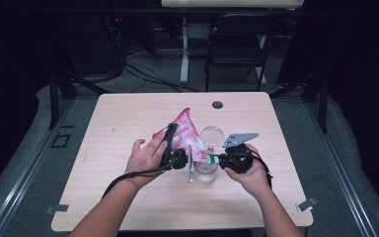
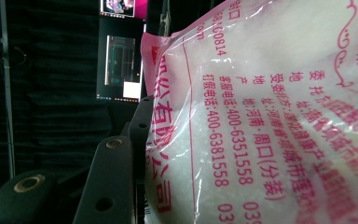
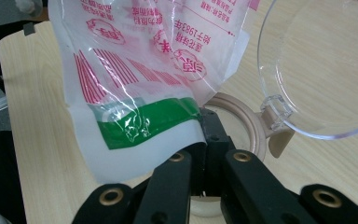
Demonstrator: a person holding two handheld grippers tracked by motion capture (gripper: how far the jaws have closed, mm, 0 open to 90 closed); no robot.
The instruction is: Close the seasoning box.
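One pink bag [image 1: 186,134] of white granules hangs tilted over the clear jar [image 1: 206,157], its lid [image 3: 326,70] flipped open. Left tool [image 1: 170,143] clamps the bag's body; right tool [image 3: 205,140] pinches its green-striped corner (mouth over the jar). Pouring seems barely begun.

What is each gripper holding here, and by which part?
Both hold the pink bag: the left gripper clamps its full body, the right gripper pinches its green-striped corner over the open jar.
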